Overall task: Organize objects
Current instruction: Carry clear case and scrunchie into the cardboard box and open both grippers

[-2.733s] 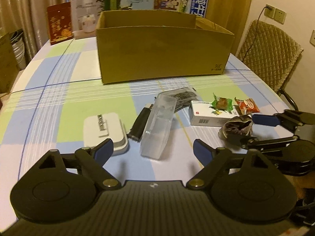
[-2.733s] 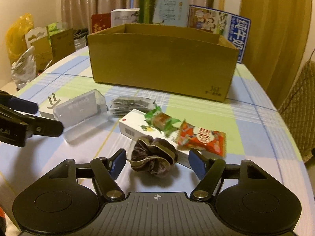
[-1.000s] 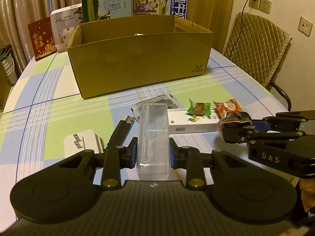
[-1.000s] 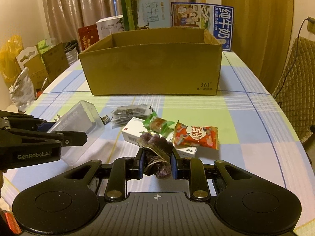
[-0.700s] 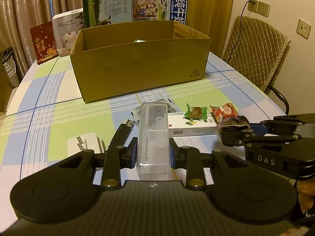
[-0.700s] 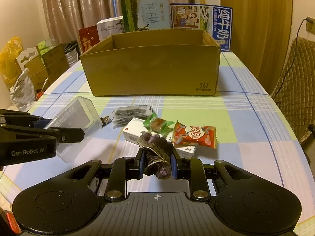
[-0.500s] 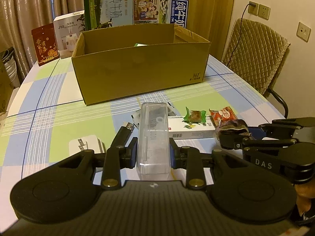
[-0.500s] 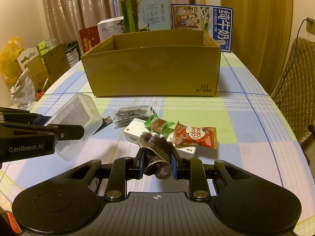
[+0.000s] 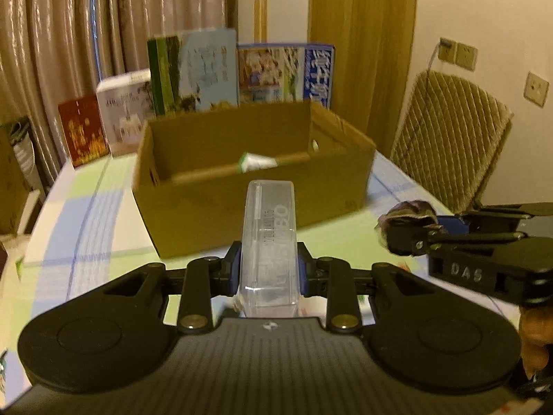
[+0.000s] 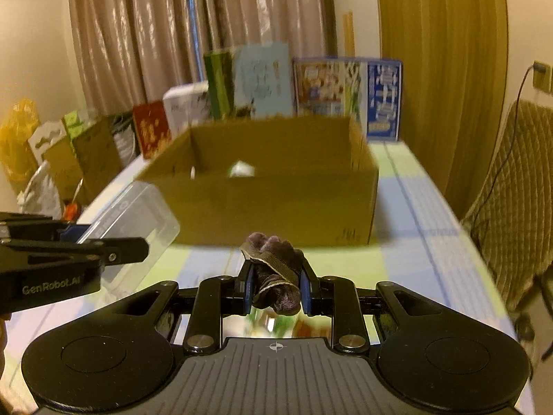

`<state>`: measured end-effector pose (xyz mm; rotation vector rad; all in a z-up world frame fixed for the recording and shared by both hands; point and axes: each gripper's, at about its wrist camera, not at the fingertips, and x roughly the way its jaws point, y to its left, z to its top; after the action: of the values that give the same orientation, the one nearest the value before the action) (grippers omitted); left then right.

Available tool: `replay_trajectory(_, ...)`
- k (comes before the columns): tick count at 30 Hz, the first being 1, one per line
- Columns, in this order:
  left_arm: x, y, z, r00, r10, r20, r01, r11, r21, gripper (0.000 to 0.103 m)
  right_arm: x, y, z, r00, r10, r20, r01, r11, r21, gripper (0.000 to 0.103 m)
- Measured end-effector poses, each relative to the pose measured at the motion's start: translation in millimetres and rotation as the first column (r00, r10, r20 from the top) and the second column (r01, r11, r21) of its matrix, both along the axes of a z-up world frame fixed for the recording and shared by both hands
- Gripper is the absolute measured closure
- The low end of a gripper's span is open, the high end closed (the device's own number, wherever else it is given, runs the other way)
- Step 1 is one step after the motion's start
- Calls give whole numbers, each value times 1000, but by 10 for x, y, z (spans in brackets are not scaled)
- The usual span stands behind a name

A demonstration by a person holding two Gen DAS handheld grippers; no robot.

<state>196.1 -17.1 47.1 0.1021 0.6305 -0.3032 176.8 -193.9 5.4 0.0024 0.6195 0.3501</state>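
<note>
My left gripper [image 9: 269,269] is shut on a clear plastic case [image 9: 269,242], held up in the air and pointing at the open cardboard box [image 9: 255,204]. My right gripper [image 10: 275,282] is shut on a dark purple scrunchie [image 10: 274,276], also raised, in front of the same cardboard box [image 10: 276,207]. From the left wrist view the right gripper [image 9: 411,228] shows at the right with the scrunchie [image 9: 409,209]. The right wrist view has the left gripper [image 10: 131,245] at the left with the clear case [image 10: 133,221]. Something white and green lies inside the box [image 9: 257,162].
Printed cartons [image 9: 238,69] and small boxes [image 9: 103,121] stand behind the cardboard box. A quilted chair [image 9: 446,138] is at the table's right. Bags and cardboard [image 10: 52,159] crowd the left side. The checked tablecloth [image 10: 414,242] lies under both grippers.
Both grippers have lifted off the table and moved forward toward the cardboard box with their objects. The items left on the table have dropped out of sight below.
</note>
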Motion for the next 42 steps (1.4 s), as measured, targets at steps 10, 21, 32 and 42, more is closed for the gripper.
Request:
replay_trajectory(10,789,61,224,997,39,62,-40,999,13,77,799,95,422,996,-22,82,16,998,68,80)
replay_trajectory(21,1518,149,154,996,77,49,-76,997,-24,77,1614,170,351,994,-81,72,70,988,136,80)
replay_trajectory(32,1872,250,-33,990,131,57,-131,991,-1,54,2146,134,136,994,-112,7,107,963,246,30)
replay_trajectory(42,1801,386,-6,987,152,50,-151,988,-17,54,2103,15,176,990,-135,33,123,960,253,29)
